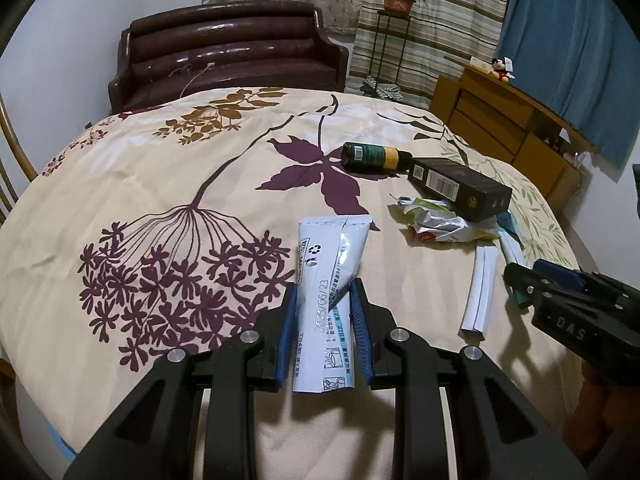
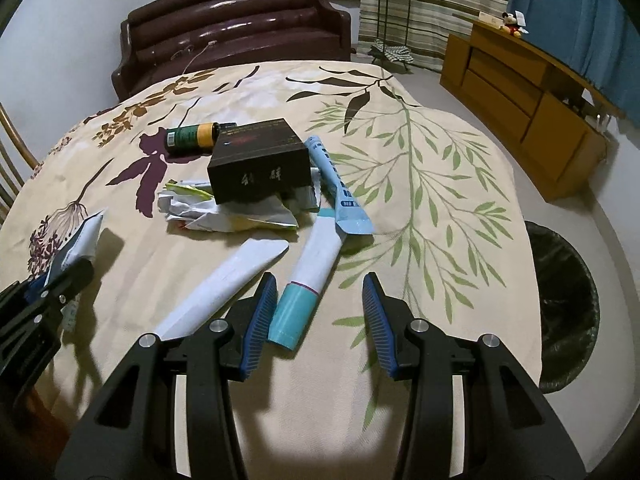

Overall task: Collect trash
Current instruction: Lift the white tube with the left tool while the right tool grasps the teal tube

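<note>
You are mid-collection at the table (image 2: 460, 208) under its floral cloth: one piece is already in your left gripper (image 1: 324, 320), and the black-lined trash bin (image 2: 568, 304) waits on the floor at about three o'clock in the right wrist view.

Your left gripper is clamped on a white sachet (image 1: 330, 276), lifted off the cloth. Your right gripper (image 2: 320, 320) stands spread with nothing held, its left finger just beside the teal-capped tube (image 2: 308, 284).

Next, I judge, carry the sachet over the table edge to the bin.

Left at twelve o'clock:
- one dark box (image 2: 260, 160)
- one green bottle (image 2: 192, 136)
- one crumpled wrapper pile (image 2: 224, 212)
- one blue tube (image 2: 336, 184)
- one flat white packet (image 2: 224, 284)
</note>
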`<state>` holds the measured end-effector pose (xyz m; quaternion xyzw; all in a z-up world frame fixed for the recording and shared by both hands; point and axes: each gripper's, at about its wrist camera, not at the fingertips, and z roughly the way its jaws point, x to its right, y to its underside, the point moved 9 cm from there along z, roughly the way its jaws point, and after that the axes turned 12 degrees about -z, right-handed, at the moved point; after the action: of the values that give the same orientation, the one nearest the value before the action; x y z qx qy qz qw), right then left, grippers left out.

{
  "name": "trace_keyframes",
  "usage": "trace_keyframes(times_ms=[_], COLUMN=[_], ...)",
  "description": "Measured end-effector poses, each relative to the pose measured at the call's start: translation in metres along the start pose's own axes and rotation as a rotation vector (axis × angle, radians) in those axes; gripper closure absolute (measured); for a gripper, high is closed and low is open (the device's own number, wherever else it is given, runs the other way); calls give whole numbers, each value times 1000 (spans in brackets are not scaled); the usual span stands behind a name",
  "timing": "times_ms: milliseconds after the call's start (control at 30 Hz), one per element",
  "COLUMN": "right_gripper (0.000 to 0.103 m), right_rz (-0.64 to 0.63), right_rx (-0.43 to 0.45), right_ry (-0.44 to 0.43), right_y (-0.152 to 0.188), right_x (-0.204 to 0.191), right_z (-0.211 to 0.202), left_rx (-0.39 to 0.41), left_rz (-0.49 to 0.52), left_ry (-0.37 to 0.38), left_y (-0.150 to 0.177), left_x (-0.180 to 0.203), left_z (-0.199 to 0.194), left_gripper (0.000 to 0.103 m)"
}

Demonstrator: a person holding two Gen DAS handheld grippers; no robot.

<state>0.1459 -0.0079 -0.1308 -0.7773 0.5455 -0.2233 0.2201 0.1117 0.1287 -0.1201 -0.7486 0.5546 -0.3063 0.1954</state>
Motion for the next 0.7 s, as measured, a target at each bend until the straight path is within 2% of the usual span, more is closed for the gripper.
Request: trace_keyframes(times_ms=[133, 200, 300, 700], right_gripper=[64, 77, 85, 89], right_rz=[-8, -7, -1, 5], right_rx=[-3, -4, -4, 9], right_ry=[7, 9, 10, -4], right_y=[0, 0, 3, 15], right_x=[-1, 0, 5, 13], right_z=[2, 1, 0, -13], left_rx=[-1, -1, 0, 12], left_rz=[0, -1, 1, -2], left_ry=[1, 1, 1, 11], left_y=[1, 1, 2, 9], left_x=[0, 0, 1, 10], left_z=[0, 0, 0, -5], left_gripper=[76, 76, 76, 76])
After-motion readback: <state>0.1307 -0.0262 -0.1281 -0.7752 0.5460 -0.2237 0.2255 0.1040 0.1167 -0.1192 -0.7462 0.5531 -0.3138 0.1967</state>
